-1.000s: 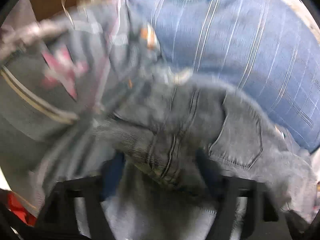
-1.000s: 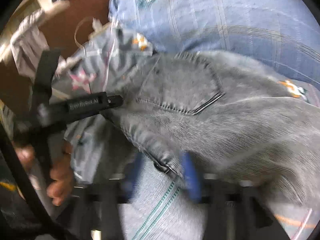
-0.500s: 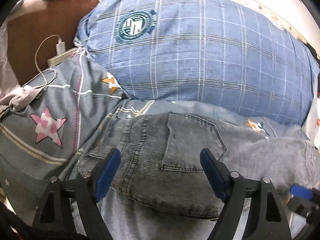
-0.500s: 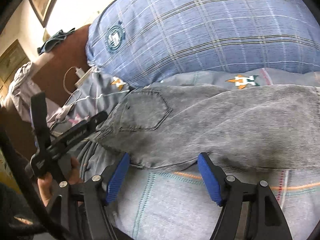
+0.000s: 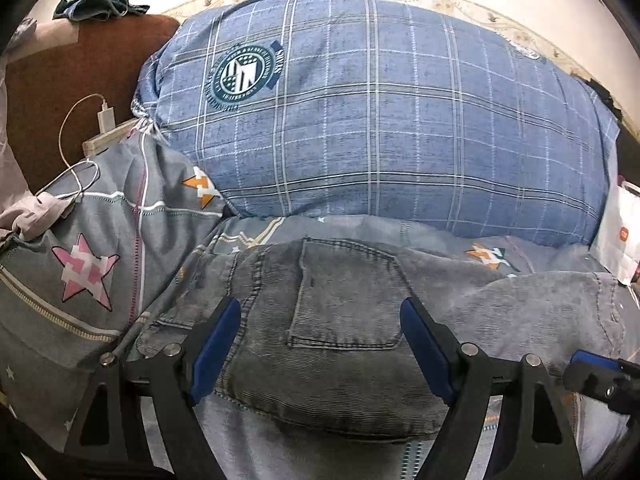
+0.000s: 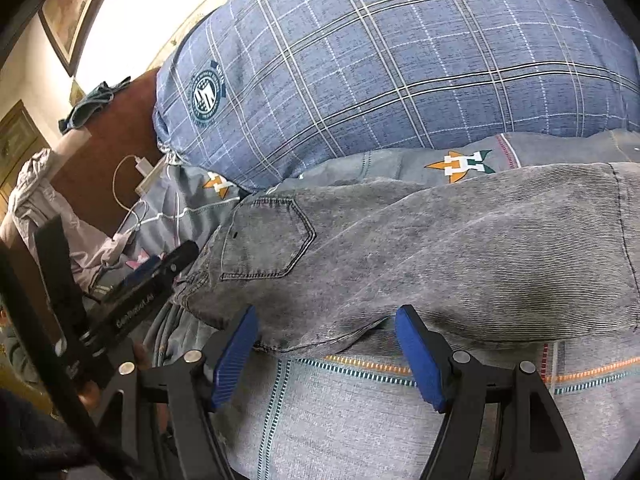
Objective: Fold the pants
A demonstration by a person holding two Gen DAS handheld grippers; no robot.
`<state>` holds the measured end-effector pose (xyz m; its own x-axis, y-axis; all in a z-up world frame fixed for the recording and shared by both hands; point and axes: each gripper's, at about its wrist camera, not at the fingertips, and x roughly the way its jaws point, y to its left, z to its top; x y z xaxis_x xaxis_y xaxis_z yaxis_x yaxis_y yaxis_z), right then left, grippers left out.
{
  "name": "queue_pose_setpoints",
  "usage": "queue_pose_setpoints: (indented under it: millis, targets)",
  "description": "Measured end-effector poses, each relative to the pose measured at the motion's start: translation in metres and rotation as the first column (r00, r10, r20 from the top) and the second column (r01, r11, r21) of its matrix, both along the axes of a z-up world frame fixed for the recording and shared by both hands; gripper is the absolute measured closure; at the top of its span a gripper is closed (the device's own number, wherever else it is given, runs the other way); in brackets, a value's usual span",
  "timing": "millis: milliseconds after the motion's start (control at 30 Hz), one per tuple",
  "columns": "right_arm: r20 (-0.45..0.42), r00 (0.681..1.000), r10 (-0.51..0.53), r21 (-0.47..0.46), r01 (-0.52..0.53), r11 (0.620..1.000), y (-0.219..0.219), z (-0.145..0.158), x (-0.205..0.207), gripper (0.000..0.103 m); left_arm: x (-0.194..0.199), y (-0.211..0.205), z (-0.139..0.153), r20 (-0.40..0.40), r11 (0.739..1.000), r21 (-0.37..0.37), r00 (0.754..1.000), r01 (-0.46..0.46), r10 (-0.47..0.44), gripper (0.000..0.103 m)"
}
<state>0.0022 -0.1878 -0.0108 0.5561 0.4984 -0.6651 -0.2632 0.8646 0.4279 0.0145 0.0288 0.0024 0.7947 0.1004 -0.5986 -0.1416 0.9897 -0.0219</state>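
Note:
Grey denim pants (image 5: 344,320) lie flat on the bed, back pocket up, waist end to the left; they also show in the right wrist view (image 6: 440,248). My left gripper (image 5: 320,344) is open and empty, its blue pads just over the near edge of the pants by the pocket. My right gripper (image 6: 326,348) is open and empty at the near edge of the pants, further along the legs. The left gripper also shows at the left of the right wrist view (image 6: 160,268), and a right fingertip shows at the lower right of the left wrist view (image 5: 592,368).
A big blue plaid pillow (image 5: 380,120) lies right behind the pants. The grey patterned bedsheet (image 5: 92,240) covers the bed. A white charger and cable (image 5: 104,116) lie at the left by the brown headboard (image 5: 60,80). A white bag (image 5: 620,236) stands at the right.
One second ago both grippers were shut on the pants, moving them. They let go, opened, and drew back; the pants now lie flat on the bed.

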Motion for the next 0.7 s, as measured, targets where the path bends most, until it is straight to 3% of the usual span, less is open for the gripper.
queue_pose_setpoints:
  millis: [233, 433, 600, 700]
  targets:
    - [-0.003, 0.999, -0.052, 0.019, 0.052, 0.998, -0.022, 0.009, 0.004, 0.029, 0.0, -0.025, 0.0, -0.007, 0.998, 0.027, 0.999, 0.049, -0.049, 0.021]
    - [0.02, 0.985, -0.17, -0.02, 0.17, 0.985, -0.078, 0.047, 0.025, 0.029, 0.0, -0.061, 0.018, 0.006, 0.989, 0.006, 0.989, 0.149, -0.149, 0.021]
    - [0.05, 0.943, -0.328, 0.005, 0.328, 0.945, -0.155, 0.055, 0.031, 0.029, 0.003, -0.108, 0.026, 0.002, 0.962, -0.034, 0.963, 0.27, -0.27, 0.021]
    - [-0.01, 0.905, -0.425, 0.054, 0.425, 0.904, -0.206, 0.039, 0.029, 0.029, 0.005, -0.134, 0.021, -0.006, 0.944, -0.077, 0.947, 0.321, -0.322, 0.021]
